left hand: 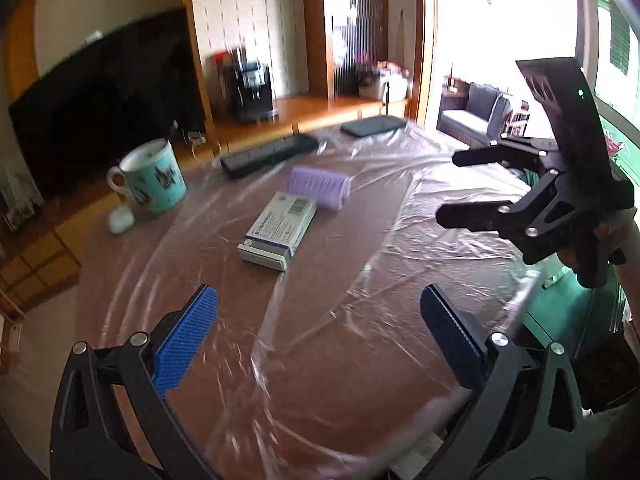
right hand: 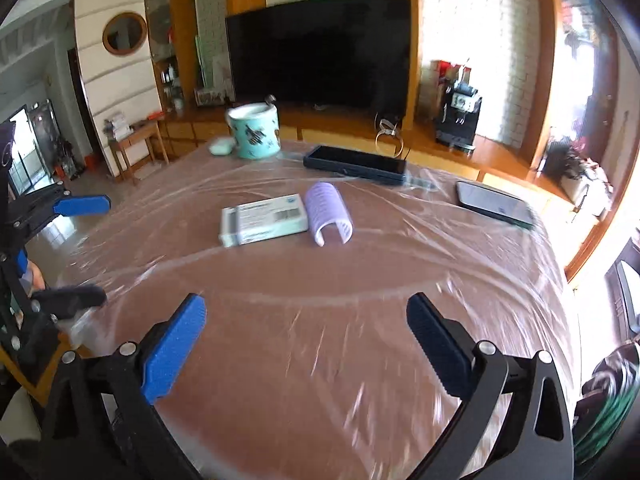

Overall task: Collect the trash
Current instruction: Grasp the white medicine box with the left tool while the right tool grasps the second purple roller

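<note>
A white cardboard medicine box point(left hand: 276, 228) point(right hand: 264, 220) lies in the middle of the table point(left hand: 352, 264) point(right hand: 320, 276), which is covered with clear plastic sheeting. A lilac hair roller point(left hand: 320, 186) point(right hand: 328, 212) lies right beside the box. My left gripper point(left hand: 318, 300) point(right hand: 86, 250) hangs open above the near part of the table, with nothing between its blue pads. My right gripper point(right hand: 307, 304) point(left hand: 450, 187) is open too and holds nothing. Both stand well short of the box and the roller.
A teal mug point(left hand: 154, 178) point(right hand: 254, 132) and a small white case point(left hand: 121, 220) point(right hand: 221, 146) stand at the table's far edge. A black flat case point(left hand: 268, 154) point(right hand: 356, 164) and a dark tablet point(left hand: 374, 125) point(right hand: 496, 202) lie further along. A large TV point(right hand: 320, 48) stands behind.
</note>
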Demonstrator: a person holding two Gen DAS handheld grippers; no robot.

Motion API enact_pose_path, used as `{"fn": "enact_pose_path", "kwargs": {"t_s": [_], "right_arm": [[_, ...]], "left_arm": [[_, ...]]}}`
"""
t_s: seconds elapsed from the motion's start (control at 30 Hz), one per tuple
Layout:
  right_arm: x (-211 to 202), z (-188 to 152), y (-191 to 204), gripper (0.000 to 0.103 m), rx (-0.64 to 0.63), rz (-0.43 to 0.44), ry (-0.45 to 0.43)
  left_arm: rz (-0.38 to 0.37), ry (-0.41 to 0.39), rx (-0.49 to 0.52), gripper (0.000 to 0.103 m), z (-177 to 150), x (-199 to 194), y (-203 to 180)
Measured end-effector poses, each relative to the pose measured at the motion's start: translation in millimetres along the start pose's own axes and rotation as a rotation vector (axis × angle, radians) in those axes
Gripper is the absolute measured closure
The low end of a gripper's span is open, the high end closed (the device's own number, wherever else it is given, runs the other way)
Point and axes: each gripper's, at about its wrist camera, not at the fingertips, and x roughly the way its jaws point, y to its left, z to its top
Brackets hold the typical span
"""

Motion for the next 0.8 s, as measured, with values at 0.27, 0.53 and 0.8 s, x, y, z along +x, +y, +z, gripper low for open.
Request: {"fn": "enact_pose_path", "kwargs": {"t_s": [0.27,0.53,0.8], "right_arm": [[92.8,39.3,-19.0,0.006,-0.009,-0.03,0.13],[133.2,54.6,-29.1,0.029,0.024,0.01,0.193],[134.9,59.3,-30.5,0.06,0.045,0.029,0.172]], "left_arm": [[-0.039,0.138,-0.025,0.002,25.4,84.1,47.5],[-0.098,0.184,-0.023,0.018,35.6,117.8,53.8],[-0.092,0.18,0.041,0.051,40.9,129.0,46.0]]}}
